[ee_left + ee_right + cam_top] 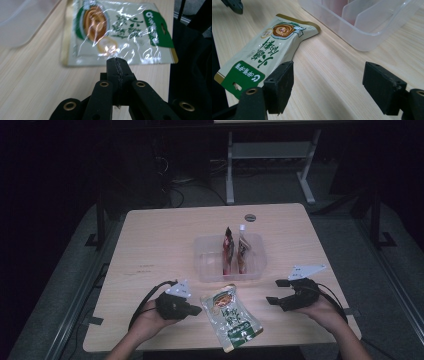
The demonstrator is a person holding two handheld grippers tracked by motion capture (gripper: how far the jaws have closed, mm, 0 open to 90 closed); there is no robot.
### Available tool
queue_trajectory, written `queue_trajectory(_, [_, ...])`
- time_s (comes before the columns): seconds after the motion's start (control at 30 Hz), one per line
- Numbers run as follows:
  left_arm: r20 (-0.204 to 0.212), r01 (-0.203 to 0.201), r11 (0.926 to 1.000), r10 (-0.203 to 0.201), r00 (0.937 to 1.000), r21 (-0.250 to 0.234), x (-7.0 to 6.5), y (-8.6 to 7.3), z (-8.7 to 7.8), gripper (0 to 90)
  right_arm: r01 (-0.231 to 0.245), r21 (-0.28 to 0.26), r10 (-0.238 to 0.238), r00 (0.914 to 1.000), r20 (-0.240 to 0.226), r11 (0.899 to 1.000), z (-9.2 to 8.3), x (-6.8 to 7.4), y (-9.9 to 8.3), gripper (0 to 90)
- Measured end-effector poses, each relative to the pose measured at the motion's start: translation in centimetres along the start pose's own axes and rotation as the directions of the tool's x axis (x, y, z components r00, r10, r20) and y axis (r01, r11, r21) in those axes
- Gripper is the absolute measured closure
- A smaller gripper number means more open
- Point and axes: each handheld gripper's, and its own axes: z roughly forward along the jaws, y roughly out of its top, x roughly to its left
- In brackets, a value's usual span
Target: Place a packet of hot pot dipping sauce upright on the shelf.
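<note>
At the near edge of the wooden table (150, 245), in the high view, a green-and-cream snack pouch (230, 318) lies flat between the two hands, its green header end pointing to about 5 o'clock and overhanging the table edge slightly. The left gripper (196, 310) sits at 9 o'clock of the pouch, just beside its upper corner; its own view shows the two black jaws pressed fully together with nothing between them, the tips just short of the pouch's long edge — whether they touch the film cannot be told. The right gripper (272, 291) stands at 3 o'clock of the pouch, apart from it, its jaws spread wide over bare wood and holding nothing. At 12 o'clock of the pouch, close by, rests a clear plastic tray (205, 270) with a divider; two slim packets stand upright inside it — one red (228, 249), one brownish (242, 250).
</note>
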Motion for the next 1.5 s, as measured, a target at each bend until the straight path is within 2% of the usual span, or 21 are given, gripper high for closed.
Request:
queue_trajectory(0.2, [0.014, -0.067, 0.9977, 0.067, 0.9977, -0.006, -0.2, 2.8, 2.1, 89.8, 0.007, 0.004, -0.007, 1.0, -0.006, 1.0, 0.2, 0.0, 0.0, 24.5])
queue_trajectory(0.23, [0.015, -0.068, 0.9976, 0.068, 0.9976, -0.012, -0.2, 3.2, 2.4, 89.7, 0.007, 0.002, -0.007, 1.0, -0.007, 1.0, 0.2, 0.0, 0.0, 24.5])
queue_trajectory(0.47, [0.004, -0.117, 0.9931, 0.118, 0.9931, -0.006, 0.8, 7.2, 5.8, 89.8, -0.001, 0.007, 0.001, 1.0, -0.005, 1.0, 0.2, -0.1, 0.0, 24.5])
queue_trajectory(0.63, [-0.004, -0.126, 0.9921, 0.126, 0.9921, 0.009, 1.9, 9.2, 8.4, 89.8, 0.009, -0.001, -0.009, 1.0, -0.004, 1.0, 0.2, -0.2, -0.1, 24.5])
queue_trajectory(0.73, [-0.014, -0.135, 0.9904, 0.135, 0.9907, 0.03, 2.5, 9.8, 9.5, 89.8, 0.003, -0.001, -0.003, 1.0, -0.004, 1.0, 0.1, -0.2, -0.2, 24.5])
queue_trajectory(0.83, [-0.013, -0.132, 0.9898, 0.133, 0.9911, 0.053, 2.7, 9.8, 10.2, 89.8, -0.005, 0.001, 0.005, 1.0, -0.004, 1.0, 0.0, -0.2, -0.2, 24.5])
queue_trajectory(0.9, [-0.022, -0.141, 0.9859, 0.144, 0.9894, 0.09, 2.8, 9.6, 10.3, 89.8, 0.0, -0.002, 0.0, 1.0, -0.003, 1.0, 0.0, -0.3, -0.3, 24.5])
queue_trajectory(0.97, [-0.018, -0.119, 0.9895, 0.12, 0.9926, 0.082, 2.9, 9.4, 10.1, 89.8, -0.005, 0.0, 0.005, 1.0, -0.003, 1.0, 0.0, -0.4, -0.3, 24.5])
queue_trajectory(1.03, [-0.026, -0.113, 0.9897, 0.116, 0.9929, 0.087, 3.0, 9.1, 9.8, 89.8, -0.006, 0.001, 0.006, 1.0, -0.001, 1.0, 0.0, -0.3, -0.3, 24.5])
queue_trajectory(1.23, [-0.044, -0.099, 0.9886, 0.104, 0.9936, 0.113, 3.3, 8.0, 8.5, 89.8, -0.003, 0.002, 0.003, 1.0, -0.002, 1.0, 0.1, -0.1, -0.2, 24.5])
queue_trajectory(1.5, [-0.076, -0.067, 0.9891, 0.077, 0.9941, 0.131, 3.7, 5.4, 6.0, 89.8, -0.004, 0.008, 0.004, 1.0, -0.008, 1.0, 0.2, -0.1, -0.2, 24.5])
